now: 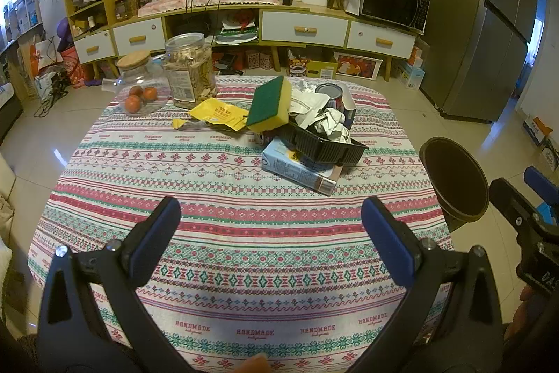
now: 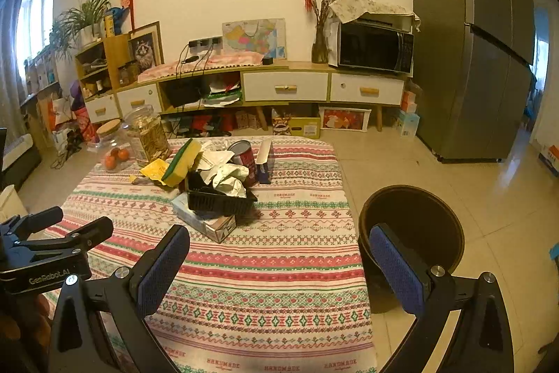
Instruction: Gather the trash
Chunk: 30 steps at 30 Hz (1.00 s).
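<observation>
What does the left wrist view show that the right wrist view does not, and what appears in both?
Only the left wrist view shows the left tongs head-on, open above the tablecloth, and the opening of the black tray. Only the right wrist view shows the right tongs head-on, open, and the whole rim of the dark bin on the floor beside the table. Both share the trash pile: sponge, crumpled paper, can, blue carton, yellow wrapper.

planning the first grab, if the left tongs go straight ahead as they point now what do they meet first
Likely the light blue carton under the black tray; the left tongs hang open over bare tablecloth before it. Their height is unclear, so they might pass above it.
</observation>
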### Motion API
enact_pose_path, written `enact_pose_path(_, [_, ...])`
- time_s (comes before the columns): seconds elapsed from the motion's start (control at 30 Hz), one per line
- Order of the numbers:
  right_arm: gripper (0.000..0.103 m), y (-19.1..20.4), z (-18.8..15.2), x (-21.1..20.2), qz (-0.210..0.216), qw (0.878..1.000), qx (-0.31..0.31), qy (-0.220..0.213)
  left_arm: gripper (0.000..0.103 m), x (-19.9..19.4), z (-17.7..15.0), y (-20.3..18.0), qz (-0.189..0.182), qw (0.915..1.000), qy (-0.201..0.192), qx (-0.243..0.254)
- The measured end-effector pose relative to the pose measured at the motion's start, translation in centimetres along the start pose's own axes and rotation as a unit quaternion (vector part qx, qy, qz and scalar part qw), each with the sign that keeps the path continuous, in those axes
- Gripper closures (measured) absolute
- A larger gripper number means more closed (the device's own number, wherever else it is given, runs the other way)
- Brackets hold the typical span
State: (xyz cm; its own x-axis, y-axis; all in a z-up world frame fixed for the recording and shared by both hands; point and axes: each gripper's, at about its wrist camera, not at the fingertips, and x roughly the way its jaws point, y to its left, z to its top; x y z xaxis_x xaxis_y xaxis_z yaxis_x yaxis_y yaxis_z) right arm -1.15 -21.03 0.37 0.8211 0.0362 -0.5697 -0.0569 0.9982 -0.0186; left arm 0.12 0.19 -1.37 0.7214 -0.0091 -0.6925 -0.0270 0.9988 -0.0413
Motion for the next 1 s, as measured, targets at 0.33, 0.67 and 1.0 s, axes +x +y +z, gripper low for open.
enact_pose_path(0.33, [0.0,0.01,-0.1,0.16,0.002,1.0,0.004,0.004,0.0,0.04,-0.09,0.01,-0.001,1.0,0.001,-0.001])
enact_pose_path(0.67, [0.0,-0.02,-0.07,0.16,0.002,1.0,0.004,0.004,0.0,0.02,-0.14,0.07,-0.002,1.0,0.001,-0.002])
enact_pose_path(1.0, [0.0,-0.08,-0.09,0.19,0.003,1.0,0.005,0.005,0.0,0.17,-0.43,0.23,-0.003,1.0,0.004,-0.002])
